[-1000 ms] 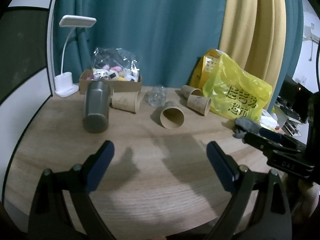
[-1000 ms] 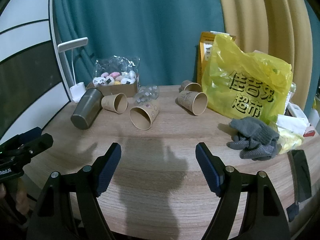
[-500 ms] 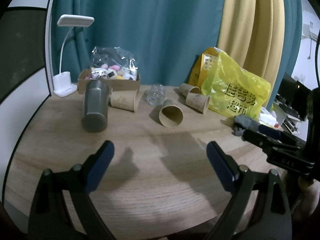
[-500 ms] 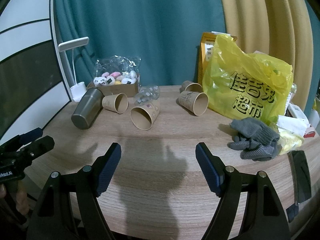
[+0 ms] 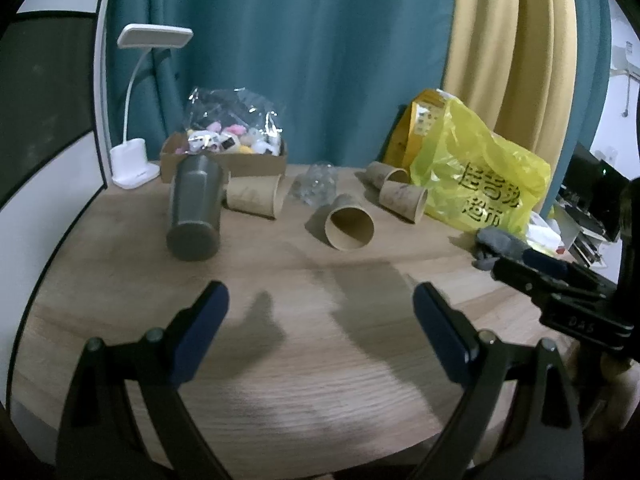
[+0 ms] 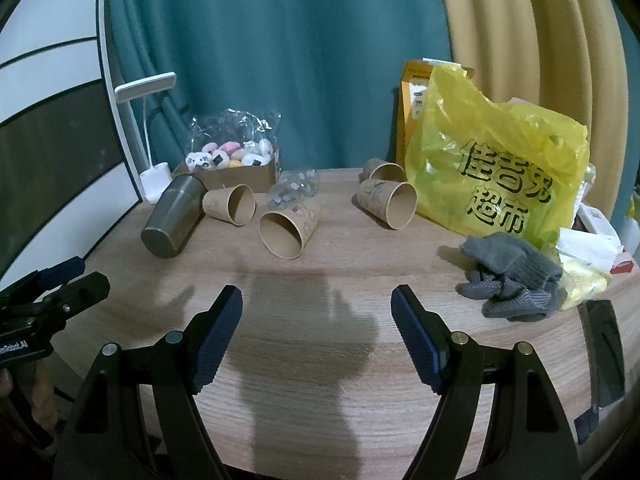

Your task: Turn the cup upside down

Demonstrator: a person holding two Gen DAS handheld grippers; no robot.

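Note:
Several brown paper cups lie on their sides on the round wooden table (image 5: 280,360). The nearest paper cup (image 5: 349,227) (image 6: 287,229) has its mouth toward me. Another paper cup (image 5: 254,199) (image 6: 231,203) lies beside a grey metal tumbler (image 5: 195,213) (image 6: 173,215), also on its side. Two more cups (image 5: 403,199) (image 6: 387,202) lie by the yellow bag. A clear plastic cup (image 5: 316,187) (image 6: 294,189) lies behind the nearest one. My left gripper (image 5: 320,308) is open and empty above the table's front. My right gripper (image 6: 316,306) is open and empty, well short of the cups.
A yellow plastic bag (image 5: 476,184) (image 6: 496,160) stands at the right. Grey gloves (image 6: 512,276) lie in front of it. A cardboard box of small toys (image 5: 228,152) (image 6: 236,164) and a white desk lamp (image 5: 136,160) stand at the back left. Curtains hang behind.
Both grippers stay open. The left view has shifted slightly, with the cups a little further left and higher in frame. The right view is nearly unchanged.

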